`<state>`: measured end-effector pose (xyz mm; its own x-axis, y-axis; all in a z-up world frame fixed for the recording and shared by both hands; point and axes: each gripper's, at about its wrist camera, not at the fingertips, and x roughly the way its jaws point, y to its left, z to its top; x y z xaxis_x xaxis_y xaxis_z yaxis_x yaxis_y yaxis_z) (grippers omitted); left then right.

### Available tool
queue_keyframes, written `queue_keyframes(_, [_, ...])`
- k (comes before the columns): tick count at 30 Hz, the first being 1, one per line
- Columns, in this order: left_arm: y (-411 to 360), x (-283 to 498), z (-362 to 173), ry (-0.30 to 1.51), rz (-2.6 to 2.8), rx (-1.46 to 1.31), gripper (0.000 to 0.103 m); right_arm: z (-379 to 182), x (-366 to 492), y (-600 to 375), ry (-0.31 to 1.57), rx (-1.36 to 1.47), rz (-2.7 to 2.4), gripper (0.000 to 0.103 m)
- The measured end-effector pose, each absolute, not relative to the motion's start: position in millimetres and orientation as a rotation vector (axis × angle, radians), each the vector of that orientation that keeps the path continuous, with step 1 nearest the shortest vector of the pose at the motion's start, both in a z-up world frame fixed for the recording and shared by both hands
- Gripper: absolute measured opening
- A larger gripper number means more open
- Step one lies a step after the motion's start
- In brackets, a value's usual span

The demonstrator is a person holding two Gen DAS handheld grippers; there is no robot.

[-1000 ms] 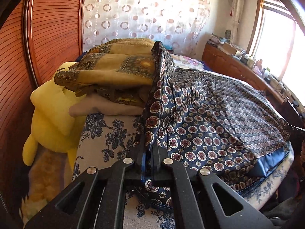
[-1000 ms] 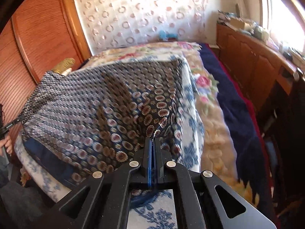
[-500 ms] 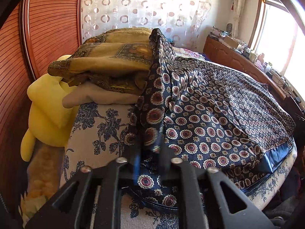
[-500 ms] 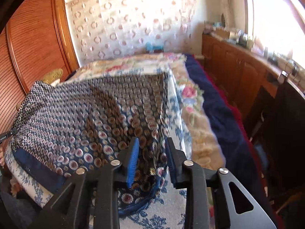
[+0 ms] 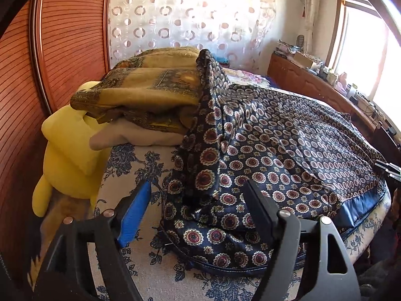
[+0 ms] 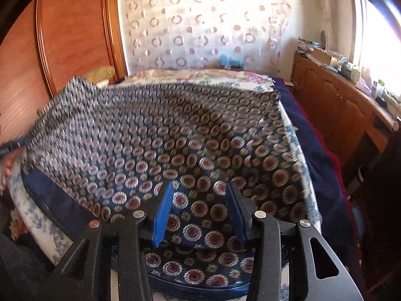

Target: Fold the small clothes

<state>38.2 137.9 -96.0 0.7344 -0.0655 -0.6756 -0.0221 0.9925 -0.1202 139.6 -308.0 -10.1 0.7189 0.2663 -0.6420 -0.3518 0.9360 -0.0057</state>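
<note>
A sunlit bedroom: a bed (image 5: 140, 258) with a blue-and-white floral cover fills the lower half of both views, a ribbed wooden wardrobe (image 5: 62, 40) takes the upper left, a sheer curtain with ring patterns (image 5: 190, 17) crosses the top centre, and a wooden sideboard (image 6: 333, 105) runs down the right under a bright window.

The task's thing, a navy garment printed with round medallions (image 5: 288, 150), lies spread over the bed from centre to right in the left wrist view. Its plain blue hem sits at the lower right, and one corner is draped up against a stack of folded brown and gold cloth (image 5: 140, 92) at the upper centre left. A yellow plush toy (image 5: 67, 150) sits at the left edge beside the stack.

At the bottom centre of each view, the left gripper (image 5: 198, 200) and the right gripper (image 6: 200, 203) both have their fingers spread wide, holding nothing, each just over the garment's near edge. The right wrist view is motion-blurred.

The step appears to be taking a fresh grip for the next fold. To do it well, each gripper should probably pinch one clean layer at the hem corners, lift evenly, and free the draped corner from the stack first.
</note>
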Motion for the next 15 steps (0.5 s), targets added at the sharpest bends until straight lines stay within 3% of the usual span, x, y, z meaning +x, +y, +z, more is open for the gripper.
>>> queue_keyframes(5, [142,38,-100,0.748,0.029,-0.128,0.077,-28,142,-294,0.722,-0.178,0.322,0.046])
queue_keyframes(6, [143,37,-99,0.743,0.036,-0.133,0.076,-28,142,-294,0.712,-0.171,0.321,0.054])
queue_keyframes(15, [156,36,-98,0.729,0.064,-0.187,0.077,-36,138,-299,0.689,-0.142,0.299,0.078])
